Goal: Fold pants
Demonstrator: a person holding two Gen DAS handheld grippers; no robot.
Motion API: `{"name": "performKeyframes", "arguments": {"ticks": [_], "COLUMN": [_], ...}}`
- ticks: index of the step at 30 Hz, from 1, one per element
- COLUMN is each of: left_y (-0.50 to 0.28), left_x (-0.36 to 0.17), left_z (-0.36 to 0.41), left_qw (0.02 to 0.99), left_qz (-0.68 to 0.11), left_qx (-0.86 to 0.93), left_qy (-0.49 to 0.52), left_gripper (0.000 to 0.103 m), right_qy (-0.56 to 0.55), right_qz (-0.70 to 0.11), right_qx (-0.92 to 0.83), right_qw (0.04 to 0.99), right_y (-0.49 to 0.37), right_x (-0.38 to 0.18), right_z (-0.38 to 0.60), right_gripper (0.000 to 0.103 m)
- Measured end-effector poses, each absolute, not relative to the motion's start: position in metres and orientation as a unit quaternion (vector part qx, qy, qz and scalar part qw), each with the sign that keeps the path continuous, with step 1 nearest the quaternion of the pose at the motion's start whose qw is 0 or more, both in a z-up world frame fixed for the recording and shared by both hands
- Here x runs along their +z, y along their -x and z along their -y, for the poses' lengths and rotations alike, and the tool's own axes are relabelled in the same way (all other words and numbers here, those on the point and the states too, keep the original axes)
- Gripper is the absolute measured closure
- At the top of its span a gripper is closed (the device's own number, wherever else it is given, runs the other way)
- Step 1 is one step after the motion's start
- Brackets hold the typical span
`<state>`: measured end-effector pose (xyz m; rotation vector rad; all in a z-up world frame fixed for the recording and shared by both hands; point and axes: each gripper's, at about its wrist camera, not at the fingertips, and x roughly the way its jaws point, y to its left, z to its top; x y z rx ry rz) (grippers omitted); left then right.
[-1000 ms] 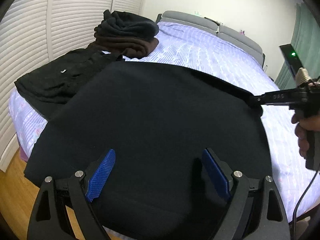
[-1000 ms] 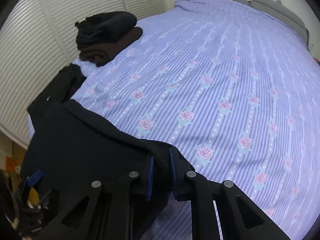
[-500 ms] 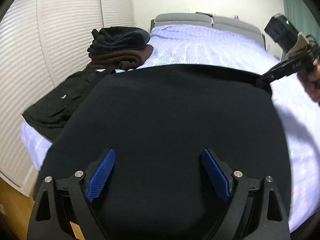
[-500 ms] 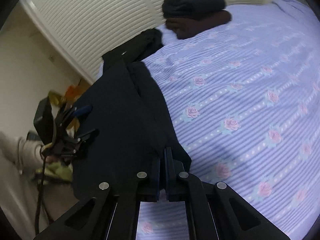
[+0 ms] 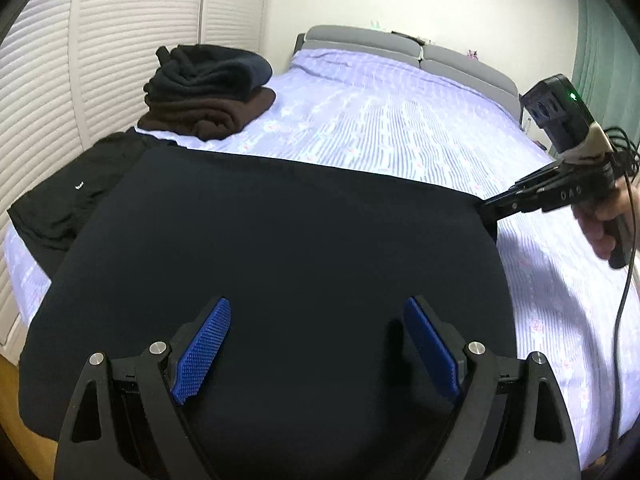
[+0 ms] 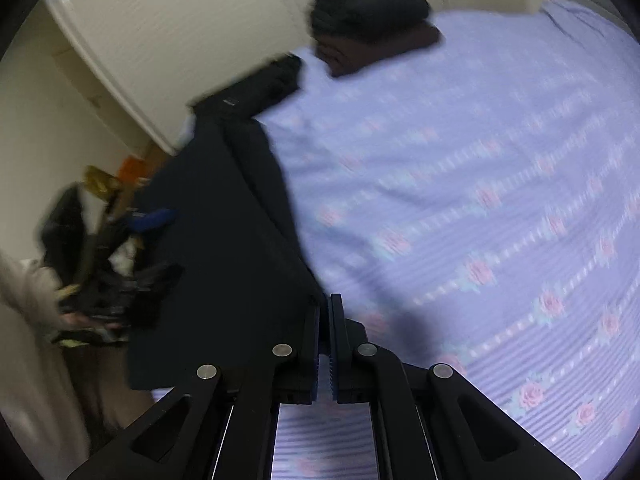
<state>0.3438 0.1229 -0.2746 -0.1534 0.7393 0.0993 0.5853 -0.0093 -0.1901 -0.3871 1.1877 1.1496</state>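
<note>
Left wrist view: left gripper [image 5: 316, 344] wide open, blue pads [image 5: 202, 342] spread, nothing between them; black pants [image 5: 280, 248] stretched flat just ahead and beneath. Right gripper [image 5: 486, 209] pinched on pants corner, far right of cloth, held by hand [image 5: 600, 224]. Beyond: lilac floral bed [image 5: 400, 120], folded dark pile [image 5: 208, 88] ahead-left, another black garment [image 5: 72, 196] left (small white mark on it). Right wrist view, blurred: right gripper [image 6: 325, 312] clamped on pants [image 6: 224, 248] edge, cloth running left; left gripper [image 6: 120, 280] at far side.
</note>
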Motion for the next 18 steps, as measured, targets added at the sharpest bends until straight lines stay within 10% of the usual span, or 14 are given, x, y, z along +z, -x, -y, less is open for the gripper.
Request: {"name": "performKeyframes", "arguments": {"ticks": [3, 5, 7, 18], "left_y": [-0.339, -0.331, -0.326, -0.254], "left_x": [-0.273, -0.27, -0.266, -0.26], "left_z": [-0.117, -0.111, -0.107, -0.086], "left_qw": [0.928, 0.928, 0.928, 0.912], "left_qz": [-0.363, -0.362, -0.362, -0.368], "left_qx": [0.044, 0.04, 0.037, 0.138], "left_qy": [0.073, 0.072, 0.075, 0.119], "left_gripper": [0.014, 0.014, 0.014, 0.01], "right_qy": [0.184, 0.2, 0.211, 0.199], "right_qz": [-0.483, -0.444, -0.418, -0.438], "right_qx": [0.504, 0.483, 0.478, 0.498], "right_qw": [0.693, 0.728, 0.743, 0.722], "right_y": [-0.569, -0.558, -0.55, -0.535], "right_x": [-0.182, -0.171, -0.164, -0.185], "right_z": [0.015, 0.023, 0.032, 0.032], "right_gripper": [0.09, 0.054, 0.045, 0.062]}}
